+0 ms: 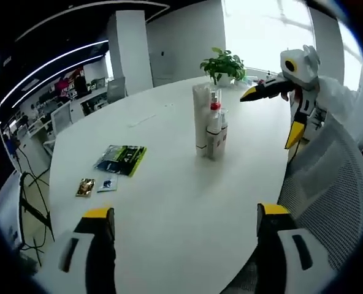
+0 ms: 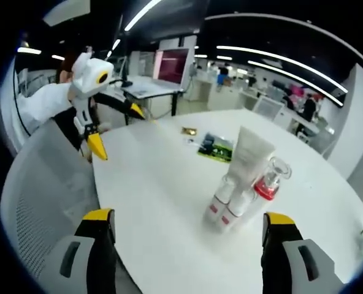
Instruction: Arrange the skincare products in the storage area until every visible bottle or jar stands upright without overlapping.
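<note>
While both grippers hung over the near edge of the white table, neither touched or held anything. In the left gripper view, the left gripper reached forward with its two yellow-tipped jaws spread wide apart, bare tabletop showing between them. A grey mesh chair back curved along the table's right edge just beside the right jaw. Farther in, on the left part of the table, lay a small gold packet, a small blue packet just beside it, and a larger green and black pouch a little beyond.

Near the middle of the table stood the cluster of skincare products: a tall white tube, a clear bottle with a red collar, and short white bottles pressed close together, all upright. Beyond and to the right, the right gripper came into this view, held in the air off the table's edge, its jaws splayed apart with one tip pointing toward the cluster and the other down. A potted plant sat at the far side.

In the right gripper view, the right gripper likewise had its jaws wide apart, with the products ahead between them, well clear of both tips. The left gripper showed at upper left, jaws open, beside a white sleeve.
</note>
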The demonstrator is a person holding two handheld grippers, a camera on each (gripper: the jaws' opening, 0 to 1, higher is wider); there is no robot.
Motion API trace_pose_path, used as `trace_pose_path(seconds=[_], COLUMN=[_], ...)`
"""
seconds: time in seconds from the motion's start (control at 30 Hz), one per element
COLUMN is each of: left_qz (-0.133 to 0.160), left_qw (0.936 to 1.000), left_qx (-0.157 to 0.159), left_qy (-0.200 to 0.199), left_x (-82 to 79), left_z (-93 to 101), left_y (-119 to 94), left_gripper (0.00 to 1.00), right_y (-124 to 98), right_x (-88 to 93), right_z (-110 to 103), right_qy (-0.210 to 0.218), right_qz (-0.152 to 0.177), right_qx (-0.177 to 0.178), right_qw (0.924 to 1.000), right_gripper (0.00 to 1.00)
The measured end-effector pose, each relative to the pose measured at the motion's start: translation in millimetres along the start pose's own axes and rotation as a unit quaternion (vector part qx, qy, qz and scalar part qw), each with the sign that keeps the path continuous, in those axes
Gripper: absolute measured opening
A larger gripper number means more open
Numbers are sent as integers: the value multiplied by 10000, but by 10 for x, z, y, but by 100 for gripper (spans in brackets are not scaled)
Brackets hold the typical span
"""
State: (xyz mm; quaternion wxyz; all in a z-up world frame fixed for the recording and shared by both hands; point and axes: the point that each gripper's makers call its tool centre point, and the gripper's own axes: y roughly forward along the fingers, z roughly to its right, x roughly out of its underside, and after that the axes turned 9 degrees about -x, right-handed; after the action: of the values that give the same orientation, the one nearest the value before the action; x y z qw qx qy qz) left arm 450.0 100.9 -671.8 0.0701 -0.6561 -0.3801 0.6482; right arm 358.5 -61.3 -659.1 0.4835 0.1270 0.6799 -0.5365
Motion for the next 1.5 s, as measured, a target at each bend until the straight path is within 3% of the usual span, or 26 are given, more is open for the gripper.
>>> trace_pose_path(seconds=[0.33,0.9,1.23,1.33,1.5], left_qz=[221,280,277,484,551], left_qw=[9997,9994,9992,9983,9977], left_qx=[50,103,115,33,64], left_qy=[-126,-148,-265,-327,-377], left_x=[-16,111,187,130,114], left_z=[-86,-234,-317,-372,-421], left_y=[-181,-322,-391,-412,-451], left_gripper=[99,99,99,99,99], right_y=[4,89,223,261,383], right_x=[-83,-162,-443,-571,-749], right_z=[-99,-262,-379,-393,-404], right_qy=[88,145,-129,-198,-394], right_qz=[100,51,186,320,266], right_qx=[90,340,203,183,177], right_qw=[9999,9993,9995,9991,9987], right_gripper=[99,99,100,100,100])
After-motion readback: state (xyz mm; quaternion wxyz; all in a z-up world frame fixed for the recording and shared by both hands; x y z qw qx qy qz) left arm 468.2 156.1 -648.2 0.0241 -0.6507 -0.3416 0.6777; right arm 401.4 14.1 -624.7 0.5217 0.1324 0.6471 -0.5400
